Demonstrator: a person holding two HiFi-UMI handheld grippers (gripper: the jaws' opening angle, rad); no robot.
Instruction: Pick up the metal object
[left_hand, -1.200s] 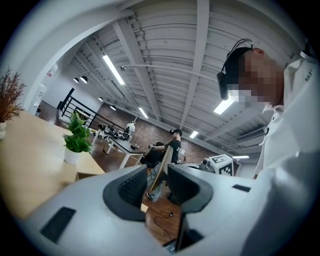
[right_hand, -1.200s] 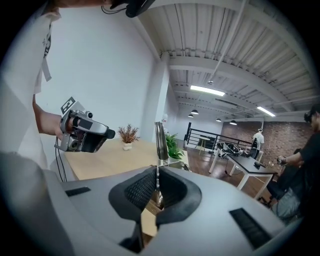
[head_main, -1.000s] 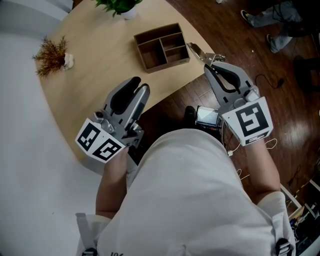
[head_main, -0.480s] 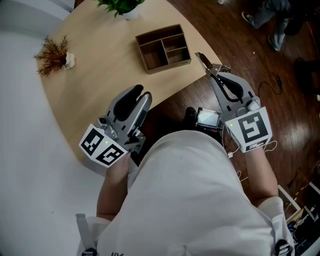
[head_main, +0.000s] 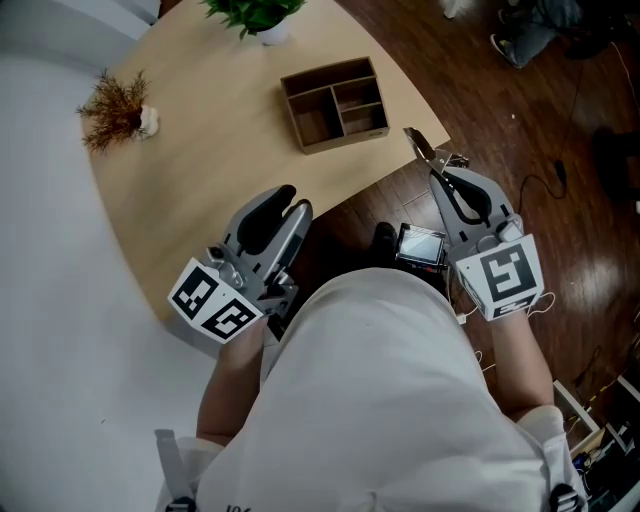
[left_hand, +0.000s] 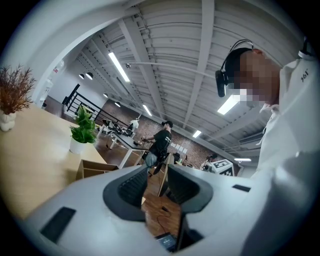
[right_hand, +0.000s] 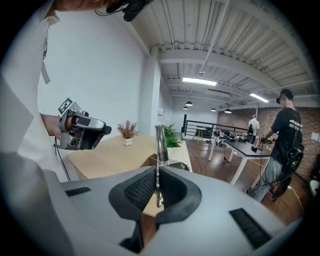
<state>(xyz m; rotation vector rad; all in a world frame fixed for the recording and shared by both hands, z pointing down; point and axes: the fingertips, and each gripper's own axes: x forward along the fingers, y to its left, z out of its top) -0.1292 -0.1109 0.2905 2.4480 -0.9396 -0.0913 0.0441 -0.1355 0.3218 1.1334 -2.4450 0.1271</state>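
The left tongs (head_main: 295, 198) hang spread and empty over the pale, smooth wooden surface (head_main: 200, 130), while the right tongs (head_main: 441, 172) pinch the thin, flat, shiny metal object (head_main: 420, 143) by one end, its long axis running straight out past their tips, beside the surface's edge.

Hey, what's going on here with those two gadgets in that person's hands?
A person stands at a wooden table with a gripper in each hand. The right gripper is clamped on a thin metal object, held in the air by the table's edge. The left gripper is open and empty. A wooden compartment box sits nearby.
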